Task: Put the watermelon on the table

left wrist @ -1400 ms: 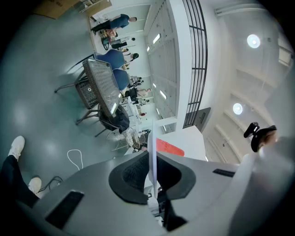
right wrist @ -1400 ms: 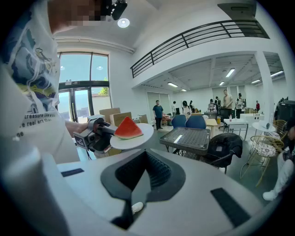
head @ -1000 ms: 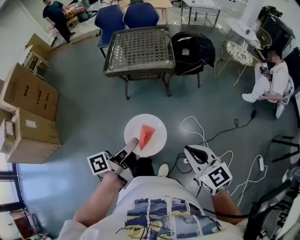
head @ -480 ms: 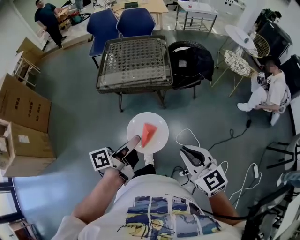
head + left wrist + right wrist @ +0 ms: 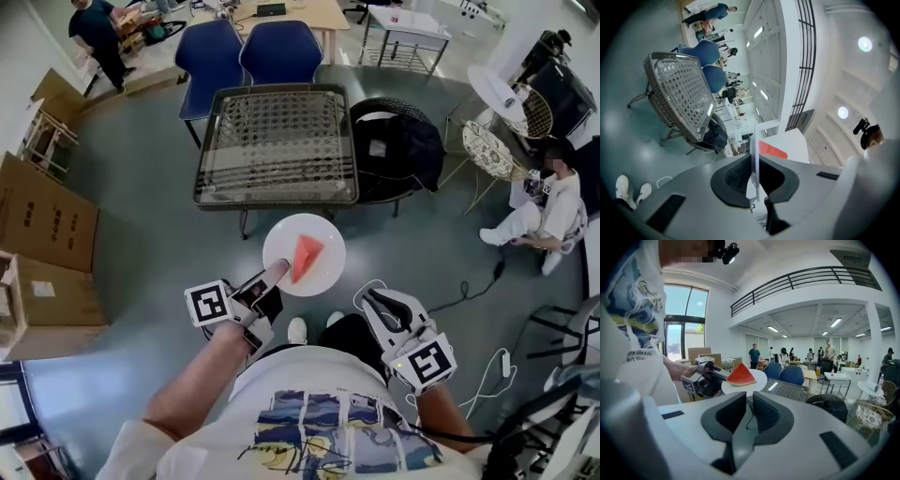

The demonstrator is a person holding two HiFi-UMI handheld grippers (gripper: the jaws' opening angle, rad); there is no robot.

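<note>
The watermelon – a red wedge – lies on a white plate, slightly left of the plate's middle. The plate is held level in the air above the grey floor, just short of the near edge of the counter and not over it. The left gripper has the plate by its near-left rim: its jaws are closed on the thin edge, one pad above and one below. The right gripper hangs to the plate's right, apart from it – its jaws are drawn together with nothing between them. Behind the counter stand two blue chairs; a black chair sits at its right side.
</note>
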